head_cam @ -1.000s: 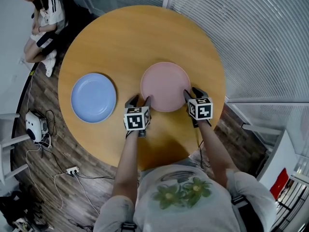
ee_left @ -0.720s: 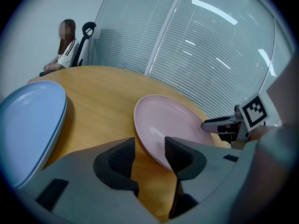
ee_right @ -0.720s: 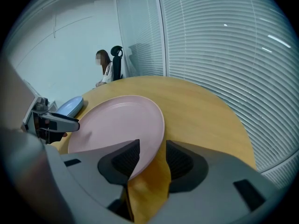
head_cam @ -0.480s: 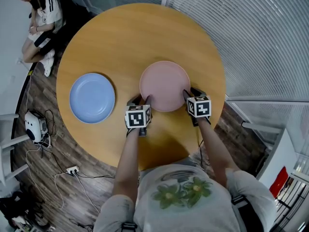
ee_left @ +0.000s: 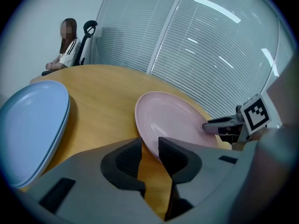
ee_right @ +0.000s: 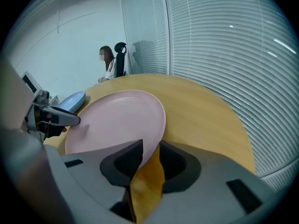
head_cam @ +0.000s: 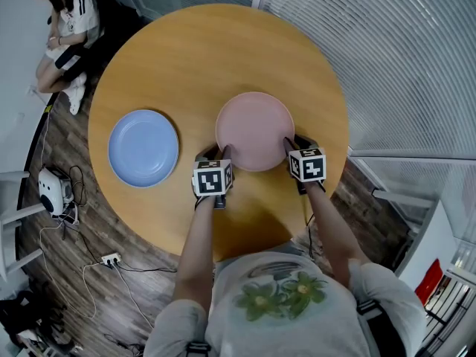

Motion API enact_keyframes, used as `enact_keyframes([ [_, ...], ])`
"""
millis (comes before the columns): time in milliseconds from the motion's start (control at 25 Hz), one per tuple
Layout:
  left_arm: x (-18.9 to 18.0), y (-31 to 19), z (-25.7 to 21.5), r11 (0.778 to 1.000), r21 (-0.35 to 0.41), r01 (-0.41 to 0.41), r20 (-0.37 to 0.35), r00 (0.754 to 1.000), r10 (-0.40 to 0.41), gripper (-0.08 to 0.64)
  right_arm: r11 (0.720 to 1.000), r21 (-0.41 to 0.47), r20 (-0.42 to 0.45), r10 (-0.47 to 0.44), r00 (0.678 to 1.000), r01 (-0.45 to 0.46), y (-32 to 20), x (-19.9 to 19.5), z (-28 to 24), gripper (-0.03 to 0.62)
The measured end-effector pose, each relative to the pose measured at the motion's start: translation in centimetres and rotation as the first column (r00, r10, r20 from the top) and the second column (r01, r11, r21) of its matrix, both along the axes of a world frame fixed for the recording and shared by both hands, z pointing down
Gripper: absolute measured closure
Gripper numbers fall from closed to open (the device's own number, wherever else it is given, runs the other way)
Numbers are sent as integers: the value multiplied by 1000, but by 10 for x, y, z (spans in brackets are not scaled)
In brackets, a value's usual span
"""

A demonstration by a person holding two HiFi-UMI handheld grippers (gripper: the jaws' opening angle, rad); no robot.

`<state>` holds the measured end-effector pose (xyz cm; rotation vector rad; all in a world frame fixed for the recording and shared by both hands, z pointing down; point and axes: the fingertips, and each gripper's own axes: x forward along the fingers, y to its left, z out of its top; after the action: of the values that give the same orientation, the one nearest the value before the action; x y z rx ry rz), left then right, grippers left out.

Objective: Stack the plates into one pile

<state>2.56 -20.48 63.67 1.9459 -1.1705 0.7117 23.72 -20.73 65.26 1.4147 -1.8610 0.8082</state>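
A pink plate [head_cam: 255, 129] lies on the round wooden table [head_cam: 201, 58], and a blue plate [head_cam: 143, 148] lies apart to its left. My left gripper [head_cam: 222, 154] is at the pink plate's near-left rim, my right gripper [head_cam: 289, 146] at its near-right rim. In the left gripper view the pink plate [ee_left: 173, 120] has its rim between the closing jaws of the left gripper [ee_left: 149, 146], with a gap still at one pad. In the right gripper view the pink plate [ee_right: 117, 118] likewise has its rim inside the closing jaws of the right gripper [ee_right: 150, 150].
A person [head_cam: 67, 21] sits on the floor beyond the table's far left. A white device [head_cam: 52, 188] and cables lie on the wooden floor at left. Slatted blinds [head_cam: 401, 58] run along the right and the back.
Both grippers stay at the pink plate's rim, and their jaws have narrowed round it. The plates have not visibly moved on the table.
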Motion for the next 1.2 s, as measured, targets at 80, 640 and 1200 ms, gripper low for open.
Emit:
enact_keyframes([
  [80,-1,1,-3,1000,8,4,2,1000,-4,432,1000,10,-4,-10,1000,10,-1,-1,-5,462],
  [640,-26,20,-49,995,69,66,-1,998,-66,431,996,71,52,-65,997,62,6,-26,-50,463],
  [1200,-75,68,-72,974,97,204,-4,979,-205,431,977,110,78,-192,978,183,25,-80,-77,463],
])
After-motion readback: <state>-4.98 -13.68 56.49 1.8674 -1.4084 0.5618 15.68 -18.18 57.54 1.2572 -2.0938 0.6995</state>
